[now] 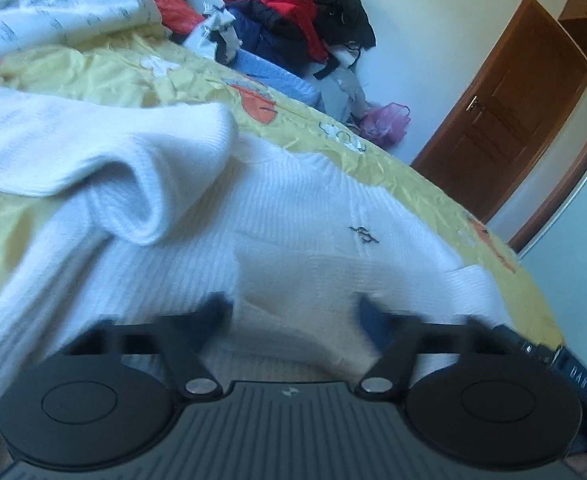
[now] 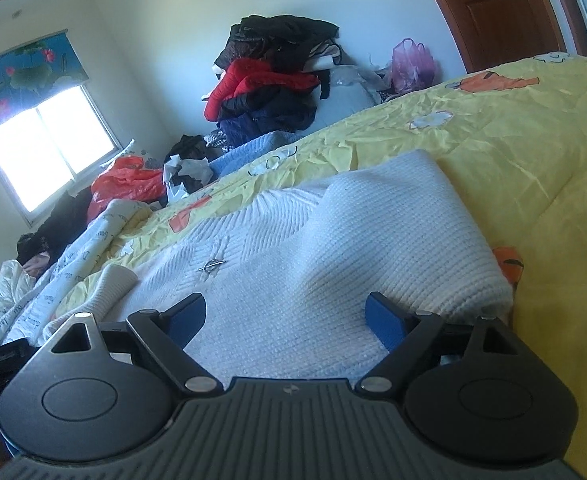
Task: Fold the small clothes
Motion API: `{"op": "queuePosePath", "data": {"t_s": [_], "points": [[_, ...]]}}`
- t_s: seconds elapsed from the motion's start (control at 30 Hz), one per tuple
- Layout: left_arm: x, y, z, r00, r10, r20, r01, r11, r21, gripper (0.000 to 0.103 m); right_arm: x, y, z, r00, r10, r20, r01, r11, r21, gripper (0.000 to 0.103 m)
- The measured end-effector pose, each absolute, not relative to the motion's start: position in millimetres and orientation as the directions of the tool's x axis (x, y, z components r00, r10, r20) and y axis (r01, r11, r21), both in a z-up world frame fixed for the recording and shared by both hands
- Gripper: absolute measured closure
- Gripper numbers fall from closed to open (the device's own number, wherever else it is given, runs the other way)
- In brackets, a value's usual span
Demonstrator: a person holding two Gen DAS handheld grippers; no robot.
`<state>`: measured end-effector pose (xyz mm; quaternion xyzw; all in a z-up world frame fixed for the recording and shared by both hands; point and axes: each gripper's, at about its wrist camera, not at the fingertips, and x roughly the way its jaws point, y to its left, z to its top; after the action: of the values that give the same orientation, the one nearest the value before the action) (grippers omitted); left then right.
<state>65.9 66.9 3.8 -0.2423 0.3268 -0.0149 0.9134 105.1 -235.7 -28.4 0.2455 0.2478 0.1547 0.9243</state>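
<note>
While both jaws gape w/ nothing held, white sweater under right hand-held gripper, left hand-held gripper

A: Sweater lies on bedspread; a sleeve folded over its left part.
B: Clothes heap behind the bed, door right of it.

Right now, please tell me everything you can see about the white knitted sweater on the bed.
The white sweater looks like soft ribbed knit with a small dark embroidered mark on its front. It lies spread on the yellow bedcover, partly folded: one sleeve is turned over the body, another side is folded inward. Both grippers hover over it with open jaws, gripping nothing.
</note>
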Motion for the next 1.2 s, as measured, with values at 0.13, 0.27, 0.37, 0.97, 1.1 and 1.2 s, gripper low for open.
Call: {"op": "queuePosePath", "data": {"t_s": [0.13,0.27,0.37,0.97,1.1,1.2], "points": [[81,66,3,0.763,-0.123,-0.635,-0.176,0.905,-0.388,0.093,105,-237,-29,0.831,0.41,-0.376,-0.165,0.827,0.537,0.015],[71,56,26,0.806,-0.08,-0.586,-0.113,0.952,-0.286,0.097,104,-236,-28,0.833,0.406,-0.375,-0.165,0.83,0.533,0.015],[53,51,49,0.852,-0.077,-0.518,-0.056,0.97,-0.237,0.097,100,-236,-28,0.847,0.391,-0.36,-0.159,0.833,0.53,0.015],[49,23,61,0.883,-0.034,-0.468,-0.026,0.992,-0.121,0.088,98,-226,-25,0.856,0.334,-0.394,-0.137,0.882,0.45,0.01],[84,14,24,0.796,-0.079,-0.6,0.005,0.992,-0.124,0.087,98,-225,-25,0.854,0.331,-0.401,-0.135,0.885,0.445,0.01],[83,17,-2,0.811,-0.074,-0.58,0.011,0.994,-0.11,0.087,99,-223,-24,0.846,0.337,-0.412,-0.142,0.889,0.435,0.006]]}}
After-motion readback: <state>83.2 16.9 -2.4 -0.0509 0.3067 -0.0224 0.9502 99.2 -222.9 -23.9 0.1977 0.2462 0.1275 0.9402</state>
